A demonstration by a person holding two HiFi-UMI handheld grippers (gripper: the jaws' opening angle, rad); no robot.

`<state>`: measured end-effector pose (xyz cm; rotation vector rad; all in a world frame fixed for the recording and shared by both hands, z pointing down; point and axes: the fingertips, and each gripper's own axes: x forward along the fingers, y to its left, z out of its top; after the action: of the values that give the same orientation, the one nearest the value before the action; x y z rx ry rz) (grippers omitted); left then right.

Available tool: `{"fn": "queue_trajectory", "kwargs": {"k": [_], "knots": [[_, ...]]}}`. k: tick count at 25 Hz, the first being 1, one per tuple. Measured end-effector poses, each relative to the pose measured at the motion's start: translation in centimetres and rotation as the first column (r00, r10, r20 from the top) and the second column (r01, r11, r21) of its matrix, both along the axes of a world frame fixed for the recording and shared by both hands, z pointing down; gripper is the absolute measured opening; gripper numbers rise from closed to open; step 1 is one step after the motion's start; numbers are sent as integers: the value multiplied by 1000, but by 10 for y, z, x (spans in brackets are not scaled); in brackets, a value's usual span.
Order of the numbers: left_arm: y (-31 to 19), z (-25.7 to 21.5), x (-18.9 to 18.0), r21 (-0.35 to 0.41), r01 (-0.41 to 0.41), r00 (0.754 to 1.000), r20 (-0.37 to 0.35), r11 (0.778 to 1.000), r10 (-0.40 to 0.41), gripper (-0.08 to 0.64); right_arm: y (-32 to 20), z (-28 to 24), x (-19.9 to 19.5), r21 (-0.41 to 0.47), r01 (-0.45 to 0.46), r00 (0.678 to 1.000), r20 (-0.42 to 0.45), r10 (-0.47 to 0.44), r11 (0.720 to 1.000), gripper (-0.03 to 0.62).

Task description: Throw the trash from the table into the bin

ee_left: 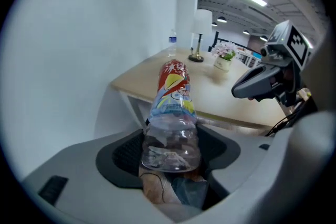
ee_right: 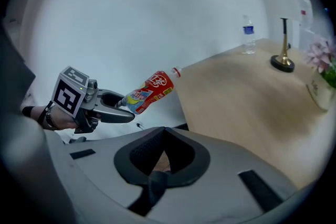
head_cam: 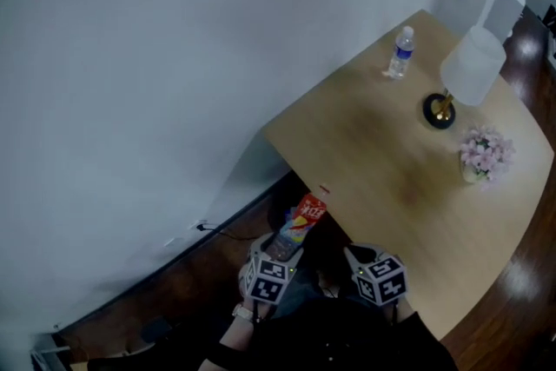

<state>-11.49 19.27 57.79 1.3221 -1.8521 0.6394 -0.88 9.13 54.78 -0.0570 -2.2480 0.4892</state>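
A clear plastic bottle with a red and yellow label [ee_left: 172, 113] lies lengthwise between the jaws of my left gripper [ee_left: 170, 152], which is shut on its lower part, cap end pointing away. In the head view that bottle [head_cam: 301, 220] sticks out from the left gripper [head_cam: 280, 249] beside the table's near corner, over the dark floor. The right gripper view shows the left gripper [ee_right: 107, 107] with the bottle [ee_right: 149, 93] to its left. My right gripper [ee_right: 164, 134] is shut with nothing in it, and sits beside the left one [head_cam: 354, 256].
The wooden table [head_cam: 391, 178] carries a water bottle [head_cam: 401, 52], a white-shaded lamp [head_cam: 472, 65] on a dark base and a small pot of pink flowers [head_cam: 486, 154]. A pale wall [head_cam: 156, 82] runs along the left. A cable lies on the dark floor [head_cam: 204, 274] by the wall.
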Motion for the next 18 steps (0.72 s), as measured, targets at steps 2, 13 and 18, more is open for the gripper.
{"fn": "queue_trajectory", "kwargs": {"k": [2,13,18], "knots": [[25,10,-11,-9,65,998,-17,998,-65,327,15,3,-15,0,51,999,-7,-51,999,6],[90,171,-49,-232,160,960,-191,959,-206,328,61,43,-56,-49,121,985,-115,-126,991,6],[93,266,-72,-344,123,940,-261,931,-220,328,68,71,-64,-87,70,981,-176,-85,994,6]]}}
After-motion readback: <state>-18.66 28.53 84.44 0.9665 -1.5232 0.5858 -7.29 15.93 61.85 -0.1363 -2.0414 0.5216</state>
